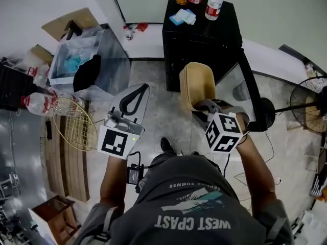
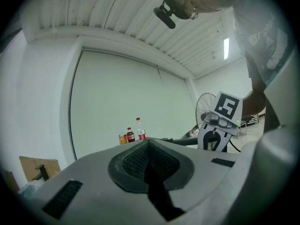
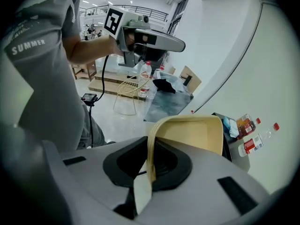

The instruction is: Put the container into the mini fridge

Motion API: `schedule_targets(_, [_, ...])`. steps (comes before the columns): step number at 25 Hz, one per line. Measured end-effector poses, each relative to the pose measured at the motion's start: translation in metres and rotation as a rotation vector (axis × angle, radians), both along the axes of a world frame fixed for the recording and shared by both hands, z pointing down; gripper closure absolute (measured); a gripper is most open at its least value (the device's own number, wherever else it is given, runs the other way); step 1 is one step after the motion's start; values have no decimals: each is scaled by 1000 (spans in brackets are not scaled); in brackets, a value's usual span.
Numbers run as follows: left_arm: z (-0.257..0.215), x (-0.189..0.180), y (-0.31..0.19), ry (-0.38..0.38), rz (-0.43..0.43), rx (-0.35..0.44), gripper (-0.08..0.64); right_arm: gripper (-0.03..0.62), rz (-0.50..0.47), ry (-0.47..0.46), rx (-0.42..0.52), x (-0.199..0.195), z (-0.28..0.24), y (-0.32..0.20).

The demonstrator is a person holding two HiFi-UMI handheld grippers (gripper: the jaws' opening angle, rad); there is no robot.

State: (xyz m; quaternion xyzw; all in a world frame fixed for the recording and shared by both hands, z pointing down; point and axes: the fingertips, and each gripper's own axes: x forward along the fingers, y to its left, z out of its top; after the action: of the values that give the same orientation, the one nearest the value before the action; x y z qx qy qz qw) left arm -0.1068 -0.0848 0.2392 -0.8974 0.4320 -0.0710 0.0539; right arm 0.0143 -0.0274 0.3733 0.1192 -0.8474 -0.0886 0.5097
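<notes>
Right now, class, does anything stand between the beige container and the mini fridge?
Nothing visible does. The right gripper holds the container by its rim in front of the mini fridge, whose door stands open to the side.

The person's grey shirt carries what looks like "WEST COAST" in large pale letters near a smaller "SUMMER", which the right gripper view also shows, while labels on the far bottles are too small to read.

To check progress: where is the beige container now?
In the head view, right of centre, the container is gripped by the right claw, in front of the mini fridge.
</notes>
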Motion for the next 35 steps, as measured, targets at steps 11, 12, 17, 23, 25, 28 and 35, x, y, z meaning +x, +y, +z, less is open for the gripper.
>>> schedule_targets(11, [25, -25, -38, 22, 47, -41, 545, 549, 64, 35, 14, -18, 22, -45])
schedule_targets(12, [28, -25, -41, 26, 47, -47, 545, 549, 66, 38, 12, -17, 26, -49])
schedule_targets(17, [44, -22, -58, 19, 47, -70, 545, 549, 77, 56, 4, -12, 48, -71])
schedule_targets(23, [62, -17, -85, 18, 18, -85, 545, 549, 83, 52, -20, -4, 77, -101])
schedule_targets(25, [68, -16, -95, 20, 10, -94, 545, 549, 80, 62, -25, -1, 88, -114])
schedule_targets(28, [76, -14, -108, 24, -2, -103, 545, 549, 79, 74, -38, 2, 106, -132])
schedule_targets(35, [91, -19, -129, 25, -41, -134, 545, 549, 76, 88, -69, 5, 140, -168])
